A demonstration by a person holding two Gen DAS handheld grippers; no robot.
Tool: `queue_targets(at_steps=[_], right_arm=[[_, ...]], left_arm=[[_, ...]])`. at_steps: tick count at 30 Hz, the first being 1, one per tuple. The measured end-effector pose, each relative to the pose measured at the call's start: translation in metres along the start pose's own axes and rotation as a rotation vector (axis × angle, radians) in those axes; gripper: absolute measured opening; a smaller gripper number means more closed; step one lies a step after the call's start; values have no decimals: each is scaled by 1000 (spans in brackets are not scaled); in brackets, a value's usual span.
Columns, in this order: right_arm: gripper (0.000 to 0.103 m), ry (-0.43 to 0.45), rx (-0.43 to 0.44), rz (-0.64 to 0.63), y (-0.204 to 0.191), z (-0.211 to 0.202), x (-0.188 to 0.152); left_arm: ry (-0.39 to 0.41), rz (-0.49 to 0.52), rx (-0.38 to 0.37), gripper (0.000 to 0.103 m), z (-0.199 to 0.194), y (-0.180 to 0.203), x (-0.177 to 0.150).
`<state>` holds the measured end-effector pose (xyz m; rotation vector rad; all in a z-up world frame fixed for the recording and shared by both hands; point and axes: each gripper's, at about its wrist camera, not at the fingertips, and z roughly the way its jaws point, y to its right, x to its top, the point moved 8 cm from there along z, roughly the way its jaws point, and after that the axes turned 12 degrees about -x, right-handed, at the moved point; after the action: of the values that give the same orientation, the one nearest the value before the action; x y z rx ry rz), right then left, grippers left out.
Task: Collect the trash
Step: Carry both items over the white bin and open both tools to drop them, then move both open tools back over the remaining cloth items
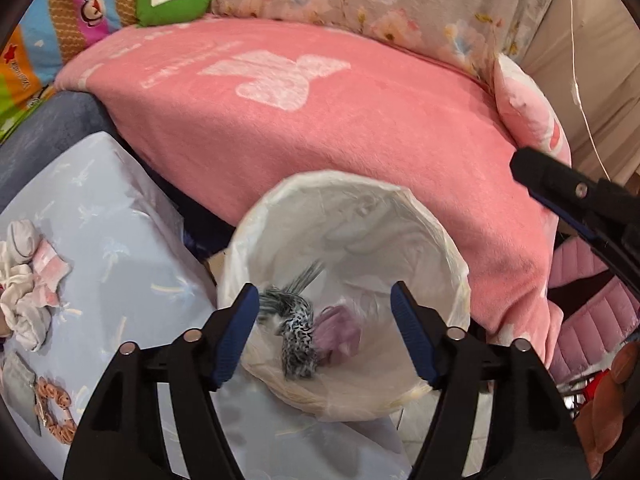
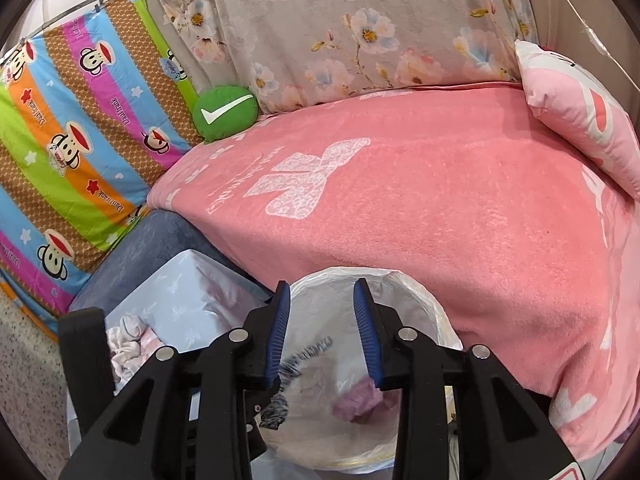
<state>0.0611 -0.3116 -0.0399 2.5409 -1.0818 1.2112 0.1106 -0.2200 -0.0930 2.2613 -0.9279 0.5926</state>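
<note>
A round bin lined with a white plastic bag (image 1: pixel 424 232) stands between the table and the pink bed; it also shows in the right wrist view (image 2: pixel 416 300). Inside it, a black-and-white speckled scrap (image 1: pixel 296 328) is blurred by motion, beside a crumpled purple piece (image 1: pixel 340 332). Both show in the right wrist view, the speckled scrap (image 2: pixel 280 400) and the purple piece (image 2: pixel 360 398). My left gripper (image 1: pixel 324 300) is open and empty over the bin's mouth. My right gripper (image 2: pixel 320 292) is open and empty above the bin.
A light-blue table (image 1: pixel 120 240) at the left holds crumpled white and pink cloth (image 1: pixel 28 280), a pink scrunchie (image 1: pixel 56 412) and a grey piece (image 1: pixel 18 388). The pink blanket (image 1: pixel 320 120) covers the bed behind. A green cushion (image 2: pixel 224 112) lies at the back.
</note>
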Motion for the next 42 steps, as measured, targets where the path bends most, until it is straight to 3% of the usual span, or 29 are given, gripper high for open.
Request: queue_targets(at_steps=[15, 20, 22, 26, 42], right_arm=[[44, -16, 48, -91, -43, -11, -19], [45, -30, 83, -142, -73, -17, -34], [45, -39, 101, -169, -88, -19, -41], [46, -53, 129, -212, -113, -23, -54], [50, -133, 238, -398, -226, -32, -127]], left_arm=[[72, -64, 85, 66, -43, -40, -8], [103, -121, 143, 69, -67, -72, -20], [115, -142, 168, 76, -76, -84, -25], [135, -186, 216, 80, -96, -110, -37], [194, -401, 381, 81, -176, -227, -105]])
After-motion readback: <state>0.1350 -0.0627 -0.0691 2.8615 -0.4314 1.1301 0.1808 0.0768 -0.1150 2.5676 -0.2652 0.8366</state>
